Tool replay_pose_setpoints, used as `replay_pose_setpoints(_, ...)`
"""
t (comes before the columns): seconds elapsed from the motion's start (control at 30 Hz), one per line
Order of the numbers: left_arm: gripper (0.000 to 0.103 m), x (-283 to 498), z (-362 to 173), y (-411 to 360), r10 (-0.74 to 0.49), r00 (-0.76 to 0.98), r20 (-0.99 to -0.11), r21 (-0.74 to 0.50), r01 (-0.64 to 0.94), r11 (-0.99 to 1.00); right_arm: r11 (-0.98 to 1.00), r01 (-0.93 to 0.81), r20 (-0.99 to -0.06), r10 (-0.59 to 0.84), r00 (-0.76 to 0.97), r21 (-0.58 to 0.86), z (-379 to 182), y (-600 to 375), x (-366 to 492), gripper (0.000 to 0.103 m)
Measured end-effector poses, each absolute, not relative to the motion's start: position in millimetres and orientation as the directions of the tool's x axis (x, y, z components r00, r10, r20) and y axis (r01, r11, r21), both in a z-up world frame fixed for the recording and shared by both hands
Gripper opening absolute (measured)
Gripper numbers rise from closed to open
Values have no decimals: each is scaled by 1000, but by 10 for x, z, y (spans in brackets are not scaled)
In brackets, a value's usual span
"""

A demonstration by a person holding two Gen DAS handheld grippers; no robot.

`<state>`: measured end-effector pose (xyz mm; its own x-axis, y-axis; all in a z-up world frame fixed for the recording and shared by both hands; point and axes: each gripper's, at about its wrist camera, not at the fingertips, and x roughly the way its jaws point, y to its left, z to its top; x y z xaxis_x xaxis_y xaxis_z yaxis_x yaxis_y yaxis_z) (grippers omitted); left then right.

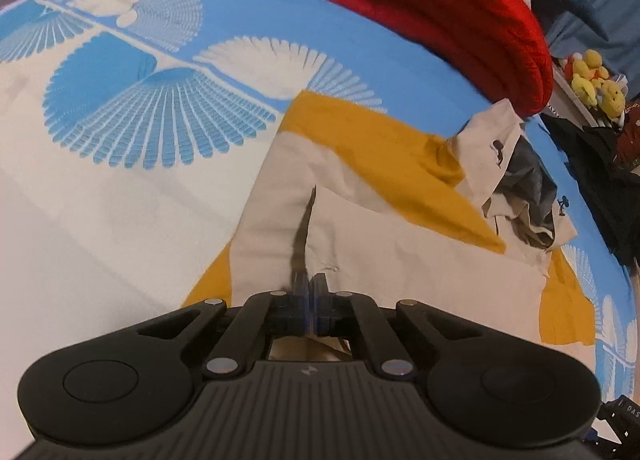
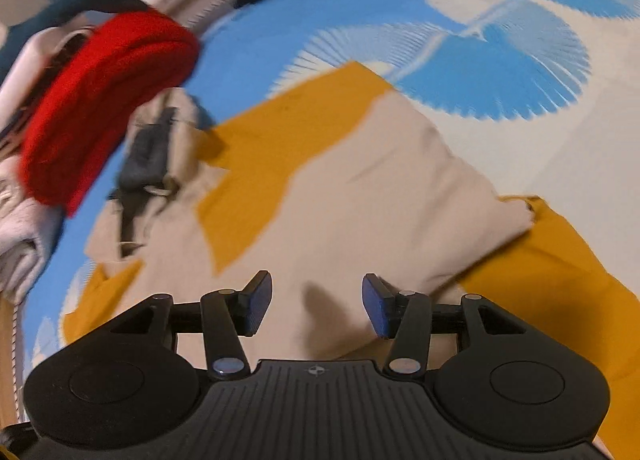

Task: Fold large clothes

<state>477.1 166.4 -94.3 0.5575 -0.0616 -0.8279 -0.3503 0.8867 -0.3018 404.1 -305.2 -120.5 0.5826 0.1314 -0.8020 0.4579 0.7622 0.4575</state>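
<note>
The beige-and-yellow garment (image 1: pixel 360 188) lay directly beneath both grippers; the left gripper (image 1: pixel 311 284) pinched a fold of it, the right gripper (image 2: pixel 317 306) stood spread above it.

right-wrist view motion-blurred, red folded garment (image 2: pixel 108 100) smeared, yellow plush toys (image 1: pixel 596 80) tiny

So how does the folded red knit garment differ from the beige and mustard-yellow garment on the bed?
The folded red knit garment is a thick rolled stack in one solid colour; the beige and mustard-yellow garment lies spread out, thin and creased, in two colours. The red one sits at the far side untouched; the beige one is pinched by the shut left hand-held gripper, with the open right hand-held gripper above it. Both rest on the blue and white patterned bedsheet.
</note>
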Motion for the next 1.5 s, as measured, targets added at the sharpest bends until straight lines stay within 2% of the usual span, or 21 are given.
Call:
replay_pose_setpoints(0.1, 5, 4793, -987, 1620, -4, 519, -855, -225, -363, 905, 771, 467, -816, 114, 566, 432, -1221, -3044, 4034, 52)
replay_pose_setpoints(0.17, 6, 4766, -847, 1516, 92, 570, -817, -123, -328, 937, 776, 466, -820, 113, 561, 425, -1223, -3037, 4033, 52)
replay_pose_setpoints(0.2, 7, 4750, -780, 1469, 96, 599, -795, -110, -298, 948, 777, 465, -821, 113, 559, 424, -1228, -3031, 4012, 52)
replay_pose_setpoints(0.23, 11, 4741, -728, 1419, 76, 628, -775, -118, -261, 958, 778, 464, -823, 115, 556, 423, -1233, -3036, 4012, 52)
replay_pose_setpoints(0.3, 12, 4753, -761, 1380, 1, 626, -780, -176, -221, 959, 776, 467, -828, 122, 547, 423, -1248, -3046, 4001, 52)
replay_pose_setpoints(0.4, 15, 4846, -1156, 1474, -112, 460, -881, -260, -273, 926, 769, 481, -837, 126, 532, 421, -1291, -3047, 4036, 52)
replay_pose_setpoints(0.5, 14, 4853, -1167, 1449, -78, 443, -893, -215, -270, 938, 773, 485, -844, 116, 524, 408, -1280, -3057, 4031, 52)
replay_pose_setpoints(0.6, 22, 4822, -931, 1325, -40, 524, -851, -164, -193, 967, 800, 457, -830, 88, 551, 388, -1151, -3029, 4021, 52)
replay_pose_setpoints(0.67, 36, 4793, -813, 1264, -18, 562, -827, -133, -165, 977, 831, 421, -807, 54, 589, 364, -1016, -3010, 4007, 52)
replay_pose_setpoints(0.83, 40, 4692, -605, 1074, -10, 618, -786, -131, -150, 980, 905, 335, -737, -36, 675, 262, -684, -2968, 3871, 52)
replay_pose_setpoints(0.97, 61, 4511, -385, 787, -9, 684, -730, -103, -96, 990, 930, 293, -700, -59, 712, 220, -518, -2995, 3708, 52)
replay_pose_setpoints(1.23, 83, 4128, -230, 212, -48, 781, -623, -3, 58, 998, 942, 264, -682, -55, 730, 207, -366, -3072, 3389, 52)
replay_pose_setpoints(1.5, 85, 4073, -253, -112, -22, 820, -572, 46, 60, 997, 954, 228, -676, -38, 736, 195, -312, -3138, 3295, 52)
